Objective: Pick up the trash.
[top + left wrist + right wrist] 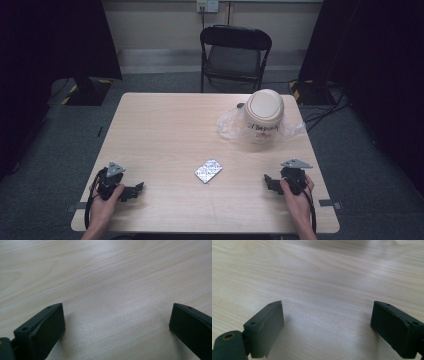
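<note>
A small silvery foil packet (208,171) lies flat near the middle of the light wooden table (165,130). A white lidded tub (263,116) with red lettering sits on a clear plastic bag (229,125) at the back right. My left gripper (135,190) rests near the front left edge in a hand, jaws wide apart over bare wood (117,312). My right gripper (270,183) rests near the front right edge in the other hand, also open with only bare table (327,312) between its jaws. Both point inward toward the packet.
A black folding chair (235,52) stands behind the table's far edge. Dark curtains hang at both sides, with a stand base (87,92) on the floor at back left and cables (325,102) at back right.
</note>
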`<control>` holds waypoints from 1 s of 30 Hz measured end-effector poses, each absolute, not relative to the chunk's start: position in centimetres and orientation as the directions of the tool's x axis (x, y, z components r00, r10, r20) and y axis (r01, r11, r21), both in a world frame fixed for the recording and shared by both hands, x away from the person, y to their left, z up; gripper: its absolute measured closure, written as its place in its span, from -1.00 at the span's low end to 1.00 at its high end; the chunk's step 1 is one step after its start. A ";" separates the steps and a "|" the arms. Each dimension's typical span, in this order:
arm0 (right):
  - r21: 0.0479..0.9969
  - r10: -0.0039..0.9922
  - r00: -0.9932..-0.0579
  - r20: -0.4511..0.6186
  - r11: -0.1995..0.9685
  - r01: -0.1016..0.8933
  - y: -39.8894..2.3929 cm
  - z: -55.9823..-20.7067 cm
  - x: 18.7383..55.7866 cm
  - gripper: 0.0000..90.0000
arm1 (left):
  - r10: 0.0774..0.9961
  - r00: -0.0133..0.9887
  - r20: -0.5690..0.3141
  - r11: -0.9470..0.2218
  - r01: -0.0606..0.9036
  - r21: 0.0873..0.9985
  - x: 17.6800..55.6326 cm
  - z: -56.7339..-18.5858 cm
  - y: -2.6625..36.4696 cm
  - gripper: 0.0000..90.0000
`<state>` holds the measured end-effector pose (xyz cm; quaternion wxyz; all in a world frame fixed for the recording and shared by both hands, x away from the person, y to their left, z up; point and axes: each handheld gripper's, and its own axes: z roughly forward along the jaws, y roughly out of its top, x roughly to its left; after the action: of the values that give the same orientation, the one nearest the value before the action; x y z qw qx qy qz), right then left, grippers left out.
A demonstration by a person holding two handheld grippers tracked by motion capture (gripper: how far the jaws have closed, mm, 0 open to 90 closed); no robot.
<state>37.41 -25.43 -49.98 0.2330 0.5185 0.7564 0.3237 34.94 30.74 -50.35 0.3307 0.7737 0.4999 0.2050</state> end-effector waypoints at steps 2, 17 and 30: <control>0.731 0.936 -0.352 -0.016 0.251 0.635 -25.4 -50.0 37.4 -0.76 | 0.909 0.416 -0.015 -0.280 0.638 0.717 35.0 -50.4 30.7 -1.00; 0.782 0.898 -0.439 0.004 0.271 0.562 -24.0 -47.3 37.6 -0.60 | 0.910 0.414 -0.014 -0.279 0.638 0.717 35.0 -50.4 30.7 -1.00; 0.825 0.861 -0.509 -0.018 0.300 0.479 -21.7 -43.5 40.6 -0.58 | 0.910 0.415 -0.014 -0.279 0.638 0.717 35.0 -50.4 30.7 -1.00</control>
<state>40.56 -21.73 -43.45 0.2380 0.4348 0.7702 0.4013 34.99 30.73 -50.35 0.3311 0.7731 0.5007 0.2051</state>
